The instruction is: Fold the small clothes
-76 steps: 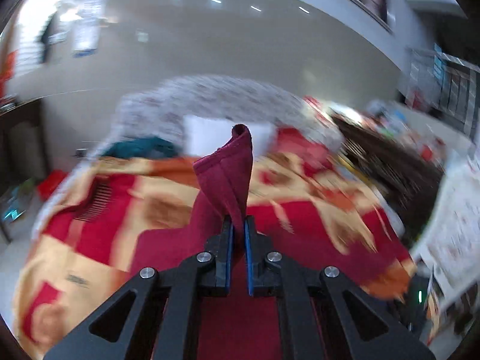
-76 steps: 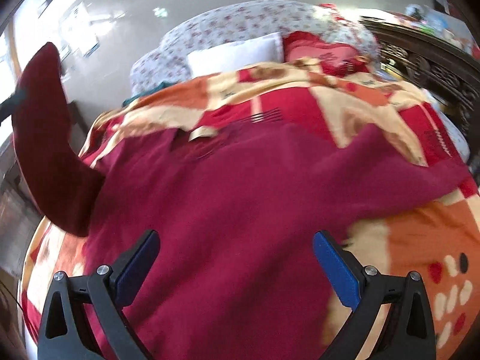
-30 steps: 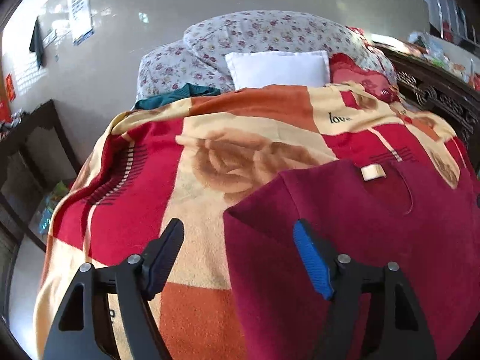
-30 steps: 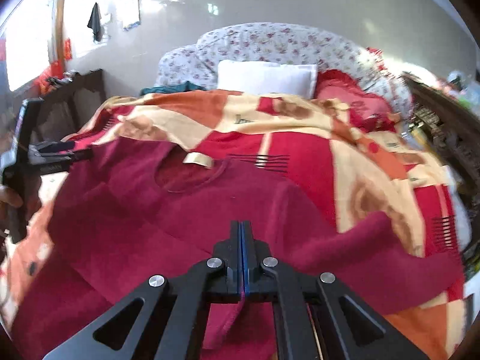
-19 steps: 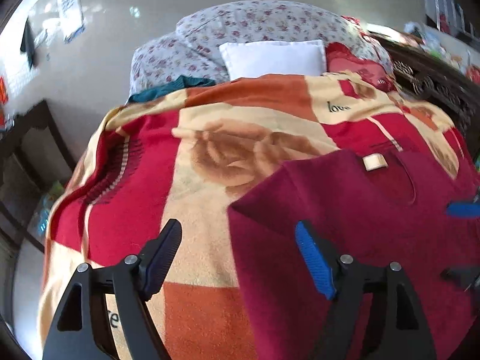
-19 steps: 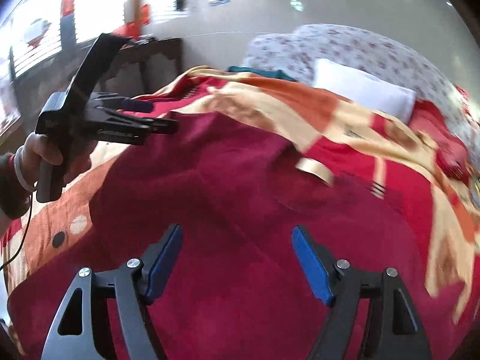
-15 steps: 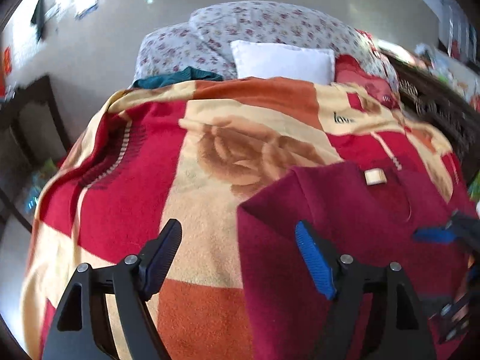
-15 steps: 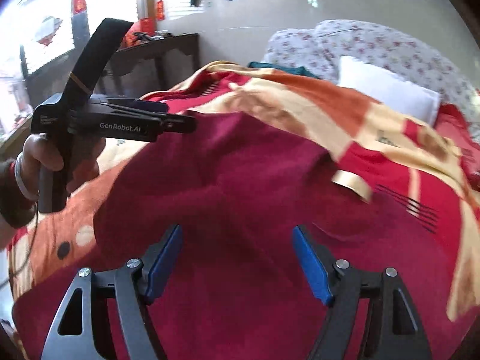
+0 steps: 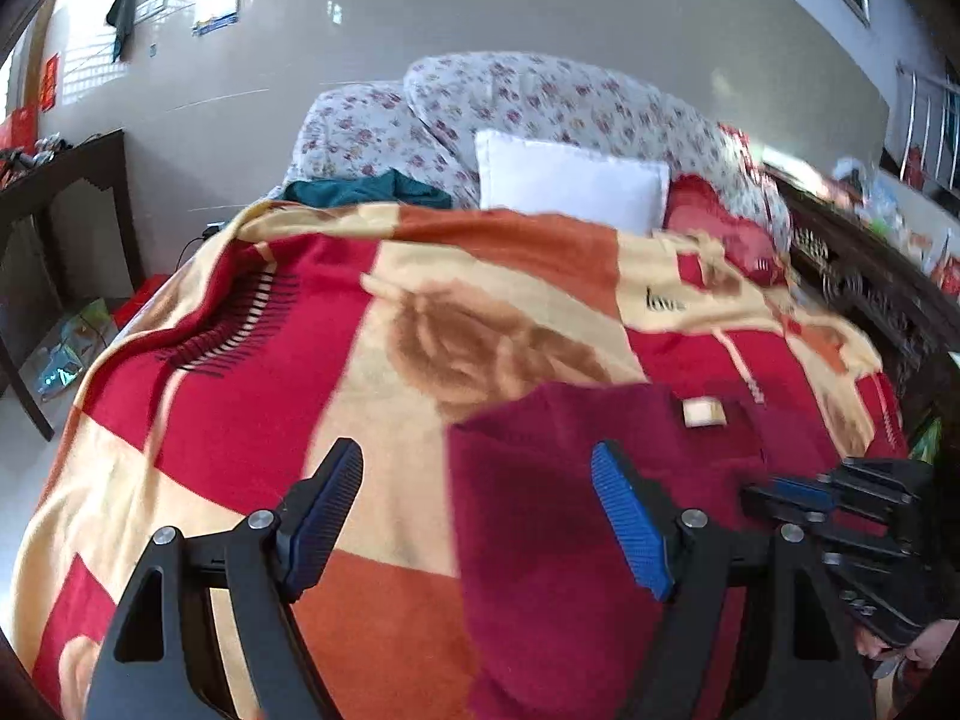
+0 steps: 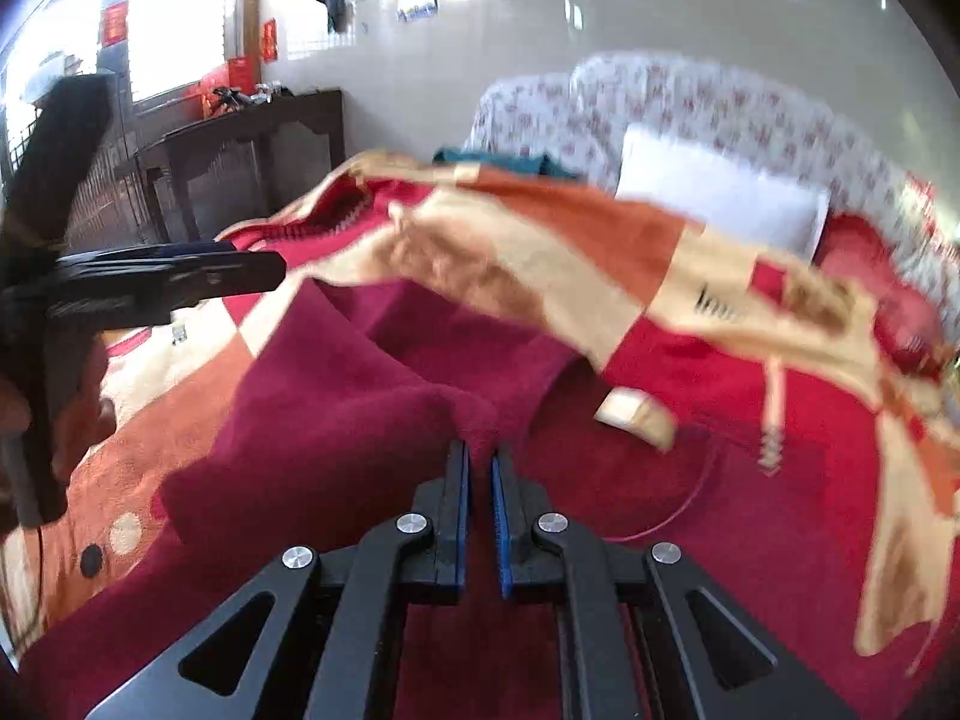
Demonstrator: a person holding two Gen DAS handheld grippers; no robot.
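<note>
Right gripper (image 10: 479,468): jaws nearly closed, pinching a raised fold of the maroon top (image 10: 336,420). Fabric bunched into a ridge at the blue pads, running off toward 10 o'clock. Tan label (image 10: 636,411) at 2 o'clock, just beside the neckline.

Left gripper (image 9: 477,516): jaws wide apart, holding nothing. Right pad over the top's (image 9: 558,516) near-left part, left pad over bare blanket (image 9: 240,396). Top's folded corner at 12 o'clock between the pads; label (image 9: 705,413) at 2 o'clock. Right gripper also seen at 3 o'clock in the left view (image 9: 798,495), low over the garment.

Top lying on the patterned red, orange and cream blanket, toward the near-right part of the bed in the left view. In the right view, left gripper (image 10: 264,273) at 9 o'clock, side-on, above the blanket beside the top's edge.

Farther out: white pillow (image 9: 570,180) at 12 o'clock, floral bedding (image 9: 528,96) behind it, teal cloth (image 9: 366,189) at 11 o'clock, dark table (image 9: 66,180) at 10 o'clock. Edges of the right view blurred.
</note>
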